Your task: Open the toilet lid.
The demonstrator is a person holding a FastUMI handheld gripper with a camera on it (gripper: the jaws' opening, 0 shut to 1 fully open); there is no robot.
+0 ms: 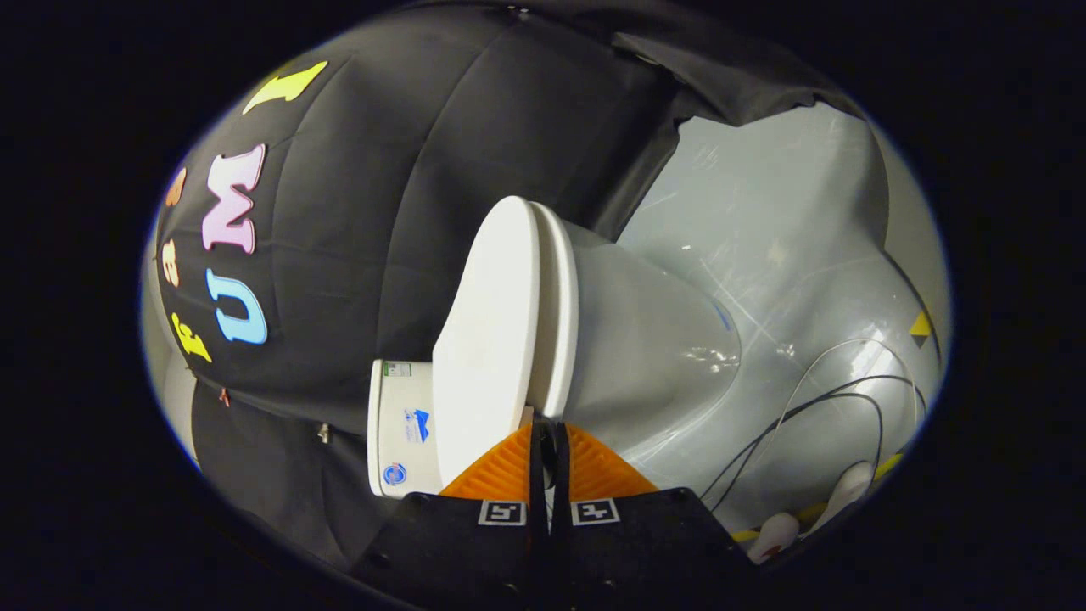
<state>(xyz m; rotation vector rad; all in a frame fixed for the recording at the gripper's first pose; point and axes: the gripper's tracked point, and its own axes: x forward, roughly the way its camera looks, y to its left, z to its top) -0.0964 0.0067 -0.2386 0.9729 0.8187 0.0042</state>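
The tool (543,434) is seen at the bottom middle of the frame, its two orange fingers (501,471) nearly closed with a thin gap between them. Nothing is held. The tips are right at the edge of the white toilet lid (488,339), in the middle of the frame. The lid is shut on the seat (556,314). Cables (814,416) are seen on the grey floor (764,221) at the lower right.

We see even, moderately bright light with soft glare streaks on the glossy grey floor (764,255) and a highlight on the toilet bowl (679,356). Fisheye bending curves the edges. Focus stays sharp, and the gripper's (547,441) orange fingers look slightly soft.
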